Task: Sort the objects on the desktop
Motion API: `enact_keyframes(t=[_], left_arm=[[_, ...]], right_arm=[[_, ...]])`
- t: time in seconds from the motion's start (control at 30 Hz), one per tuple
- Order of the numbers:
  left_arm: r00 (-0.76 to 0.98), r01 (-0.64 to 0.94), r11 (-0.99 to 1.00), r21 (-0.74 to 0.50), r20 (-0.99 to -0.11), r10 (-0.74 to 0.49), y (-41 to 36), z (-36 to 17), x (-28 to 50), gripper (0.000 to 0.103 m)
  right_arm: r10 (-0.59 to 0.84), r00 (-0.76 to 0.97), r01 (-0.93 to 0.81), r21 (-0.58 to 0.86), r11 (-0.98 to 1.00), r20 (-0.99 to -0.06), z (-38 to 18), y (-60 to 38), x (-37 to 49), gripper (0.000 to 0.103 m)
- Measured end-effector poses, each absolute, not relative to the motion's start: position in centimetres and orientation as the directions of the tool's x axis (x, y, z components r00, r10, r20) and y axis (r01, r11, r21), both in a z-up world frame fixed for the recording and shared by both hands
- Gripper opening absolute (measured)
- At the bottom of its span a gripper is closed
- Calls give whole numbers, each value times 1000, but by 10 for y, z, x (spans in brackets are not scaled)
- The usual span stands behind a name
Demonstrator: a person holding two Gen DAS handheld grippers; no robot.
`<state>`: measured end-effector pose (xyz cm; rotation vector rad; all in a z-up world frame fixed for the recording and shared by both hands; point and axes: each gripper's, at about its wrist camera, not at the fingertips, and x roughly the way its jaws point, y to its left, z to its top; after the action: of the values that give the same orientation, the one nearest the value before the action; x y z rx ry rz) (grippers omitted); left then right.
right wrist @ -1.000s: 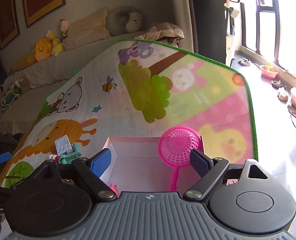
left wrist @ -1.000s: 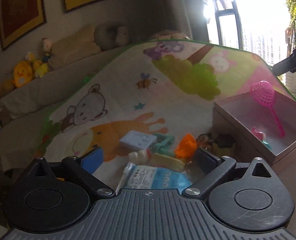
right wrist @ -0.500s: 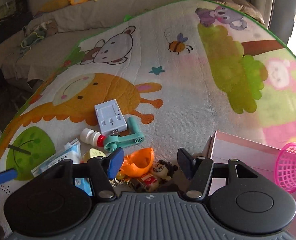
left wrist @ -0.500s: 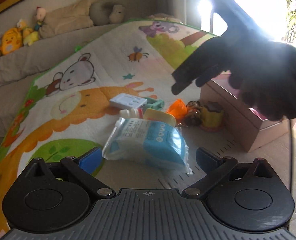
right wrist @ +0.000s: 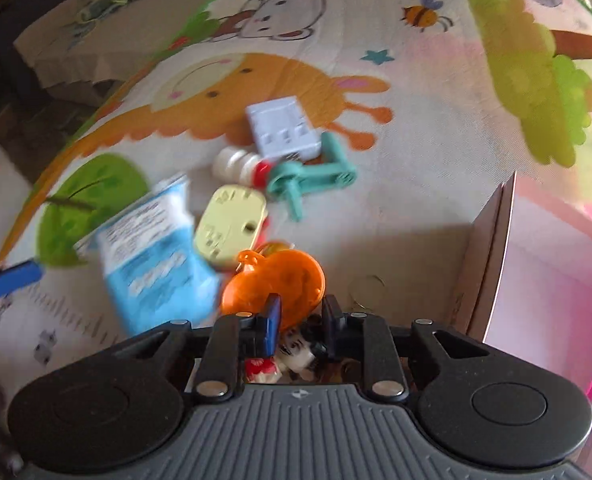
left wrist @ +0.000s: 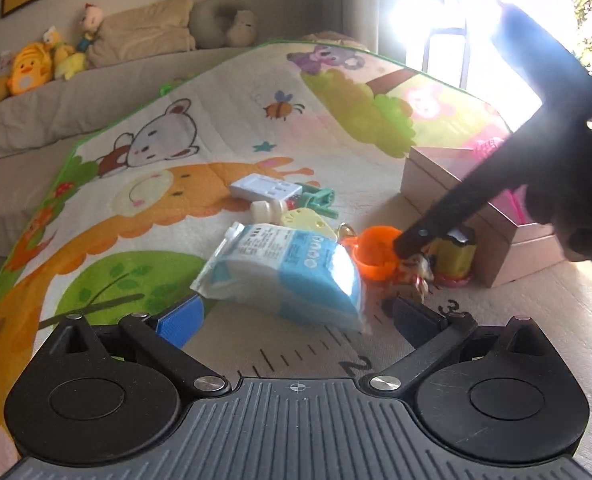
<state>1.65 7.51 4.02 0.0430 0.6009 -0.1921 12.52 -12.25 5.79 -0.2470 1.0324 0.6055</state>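
Cartoon-animal play mat [right wrist: 335, 208] covers the whole surface, with the clutter bunched low-centre in the right wrist view: blue wipes pack [right wrist: 156, 264], yellow toy [right wrist: 232, 228], orange cup [right wrist: 274, 284]. Pretty sure we're at the grab step, since the right claw [right wrist: 299, 316] is pinched together on the little doll figure [right wrist: 296, 354] at bottom centre. Left claw [left wrist: 296, 316] hangs wide apart near the pack, gripping nothing. Next move looks like lift and swing to the pink box [right wrist: 535, 264] at right.
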Motion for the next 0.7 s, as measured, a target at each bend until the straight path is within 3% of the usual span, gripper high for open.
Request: enact_keyframes(t=[0.07, 0.17, 0.27, 0.4, 0.7], left_arm=[[803, 193, 981, -16, -572, -167, 72, 40, 16, 103], [798, 199, 980, -11, -579, -169, 67, 41, 15, 103], [799, 218, 976, -9, -573, -184, 56, 46, 13, 103], [801, 262, 965, 19, -562, -206, 39, 53, 9, 103], [770, 295, 954, 43, -602, -211, 28, 40, 15, 103]], right_arm=[[373, 456, -589, 41, 807, -808, 80, -149, 108, 25], [265, 635, -417, -34, 908, -725, 105, -203, 122, 48], [56, 760, -163, -108, 981, -647, 115, -257, 162, 48], [-63, 778, 7, -91, 996, -625, 108, -305, 207, 40], [204, 656, -159, 131, 979, -727, 85, -299, 190, 36]])
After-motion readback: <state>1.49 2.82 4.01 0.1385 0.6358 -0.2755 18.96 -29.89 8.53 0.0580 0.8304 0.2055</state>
